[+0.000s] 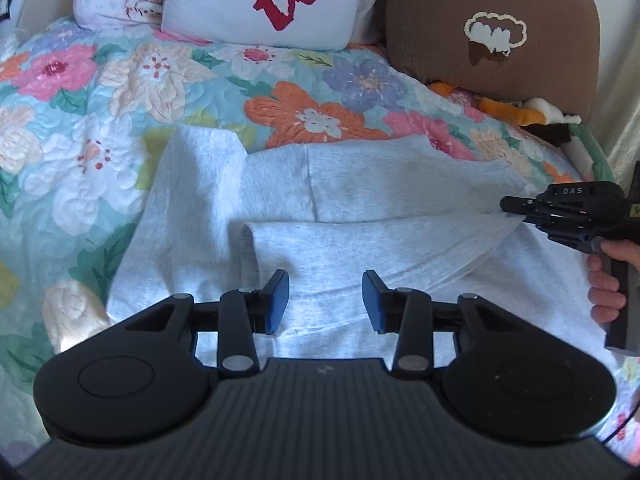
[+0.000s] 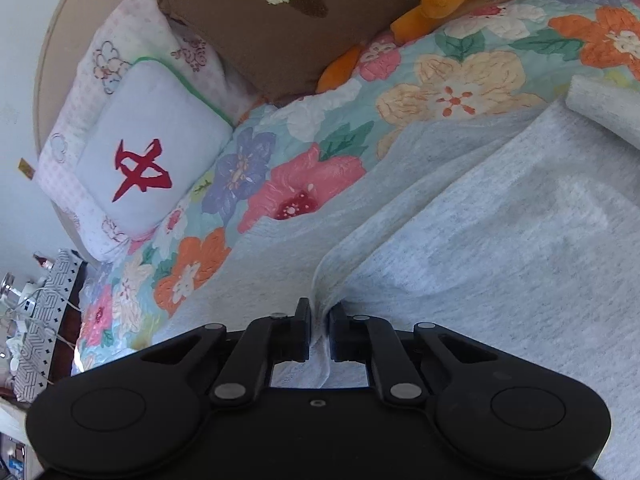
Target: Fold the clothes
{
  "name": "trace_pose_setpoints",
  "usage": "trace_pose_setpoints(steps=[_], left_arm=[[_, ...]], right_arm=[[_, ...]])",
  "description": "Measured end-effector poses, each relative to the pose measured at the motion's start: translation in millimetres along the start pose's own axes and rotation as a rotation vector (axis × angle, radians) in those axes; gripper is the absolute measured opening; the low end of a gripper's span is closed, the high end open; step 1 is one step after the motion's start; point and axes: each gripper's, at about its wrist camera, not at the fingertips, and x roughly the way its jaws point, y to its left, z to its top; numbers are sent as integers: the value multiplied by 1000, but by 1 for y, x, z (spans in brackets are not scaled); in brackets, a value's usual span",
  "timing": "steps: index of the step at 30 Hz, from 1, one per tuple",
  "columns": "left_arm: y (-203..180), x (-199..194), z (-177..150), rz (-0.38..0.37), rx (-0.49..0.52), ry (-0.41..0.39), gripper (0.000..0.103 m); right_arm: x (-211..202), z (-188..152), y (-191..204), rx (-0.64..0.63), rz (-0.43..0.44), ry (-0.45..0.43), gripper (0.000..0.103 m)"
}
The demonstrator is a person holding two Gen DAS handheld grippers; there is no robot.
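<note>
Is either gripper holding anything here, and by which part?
The right gripper pinches a raised edge fold of the grey garment. The left gripper is open, holding nothing.

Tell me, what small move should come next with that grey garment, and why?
Probably the left gripper should lower and pinch the grey garment beneath it. Its jaws are open and empty, while the right gripper is already shut on a fold at the side edge.
</note>
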Motion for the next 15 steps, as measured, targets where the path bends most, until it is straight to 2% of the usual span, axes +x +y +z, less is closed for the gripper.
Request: trace_pose_setpoints(steps=[2, 3, 8, 12, 15], left_arm=[[1, 8, 1, 10, -18, 28, 38], [0, 9, 1, 40, -19, 25, 39], [-2, 3, 0, 121, -1, -14, 47], [5, 9, -1, 72, -25, 45, 48], [10, 17, 0, 58, -63, 51, 47]], right_arm=[[3, 2, 3, -36, -9, 9, 11], [5, 4, 3, -39, -12, 14, 12], [17, 13, -2, 35, -5, 38, 16], [27, 20, 3, 14, -22, 49, 18], [37, 26, 7, 5, -32, 68, 20]])
